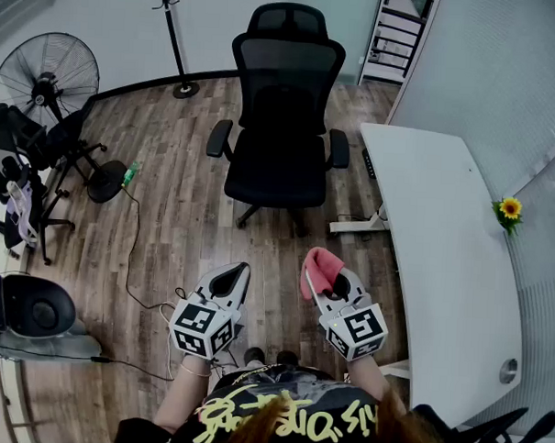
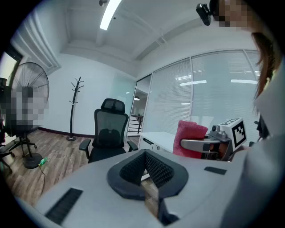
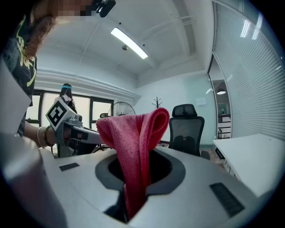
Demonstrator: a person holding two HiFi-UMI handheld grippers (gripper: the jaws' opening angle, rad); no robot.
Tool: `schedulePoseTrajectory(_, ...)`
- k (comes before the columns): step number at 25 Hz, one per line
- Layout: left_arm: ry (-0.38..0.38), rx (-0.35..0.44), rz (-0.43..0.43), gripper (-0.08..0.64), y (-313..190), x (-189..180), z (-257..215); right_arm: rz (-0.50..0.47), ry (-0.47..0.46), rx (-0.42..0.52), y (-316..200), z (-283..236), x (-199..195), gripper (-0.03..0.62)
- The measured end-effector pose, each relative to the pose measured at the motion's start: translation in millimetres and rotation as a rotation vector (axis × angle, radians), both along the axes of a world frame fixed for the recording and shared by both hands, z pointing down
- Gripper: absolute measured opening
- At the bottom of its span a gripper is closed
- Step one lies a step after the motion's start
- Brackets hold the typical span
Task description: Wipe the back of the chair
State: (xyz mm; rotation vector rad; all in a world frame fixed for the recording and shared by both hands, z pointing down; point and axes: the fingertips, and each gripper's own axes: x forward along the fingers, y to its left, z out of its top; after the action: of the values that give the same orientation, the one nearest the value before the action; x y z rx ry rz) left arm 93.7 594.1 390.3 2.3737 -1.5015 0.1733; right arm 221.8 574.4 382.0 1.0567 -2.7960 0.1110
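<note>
A black mesh office chair (image 1: 282, 115) stands on the wood floor ahead, its seat facing me; it also shows in the left gripper view (image 2: 107, 133) and the right gripper view (image 3: 187, 129). My right gripper (image 1: 323, 271) is shut on a folded red cloth (image 1: 319, 269) that sticks up between its jaws (image 3: 136, 147). My left gripper (image 1: 227, 280) is shut with nothing in it; its jaws meet (image 2: 144, 171). Both grippers hover side by side, well short of the chair. The red cloth (image 2: 190, 138) also shows in the left gripper view.
A white desk (image 1: 441, 260) runs along the right with a small yellow flower (image 1: 509, 210) at its edge. A standing fan (image 1: 47, 77), a coat stand base (image 1: 185, 89) and dark equipment (image 1: 31, 178) occupy the left. A cable (image 1: 134, 256) trails across the floor.
</note>
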Motion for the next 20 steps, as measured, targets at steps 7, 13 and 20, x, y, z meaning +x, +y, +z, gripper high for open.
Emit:
schedulePoseTrajectory(7,-0.003,0.019,-0.012,-0.006,-11,-3,-1,-0.001,-0.061,-0.002,-15,-5,-3,0.073)
schedulePoseTrajectory(13,-0.001,0.030,-0.015,-0.006,-12,-4,-3,-0.015,-0.023,0.022,-16,-7,-7,0.072)
schedulePoseTrajectory(20,-0.001,0.036,-0.012,-0.006,-11,-5,-5,-0.006,-0.060,0.011,-13,-9,-7,0.073)
